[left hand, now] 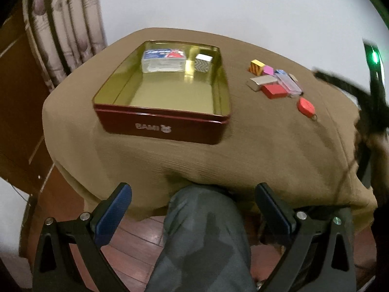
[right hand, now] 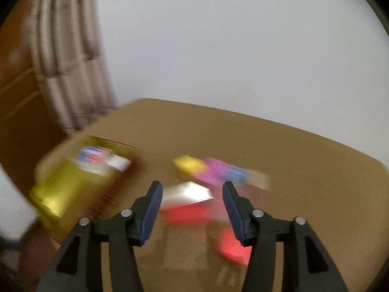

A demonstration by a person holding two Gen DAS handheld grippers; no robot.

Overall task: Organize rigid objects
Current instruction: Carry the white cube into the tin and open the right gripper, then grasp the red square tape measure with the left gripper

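Observation:
A red tin (left hand: 160,124) with a gold inside holds a clear labelled box (left hand: 163,60) and a grey patterned cube (left hand: 203,63). To its right lie small items: a yellow striped block (left hand: 256,67), a silver box (left hand: 263,80), a red block (left hand: 274,91), a clear case (left hand: 289,84) and a red oval fob (left hand: 306,106). My left gripper (left hand: 193,187) hangs open off the table's front edge, holding nothing. My right gripper (right hand: 192,185) is open and empty, above the blurred silver box (right hand: 189,192) and red block (right hand: 184,215), with the tin (right hand: 73,189) to its left.
A brown cloth (left hand: 267,146) covers the table. A person's knee (left hand: 201,231) sits under the front edge between my left fingers. A curtain (left hand: 68,31) and a wooden panel stand at the back left, with a white wall behind. The right wrist view is motion-blurred.

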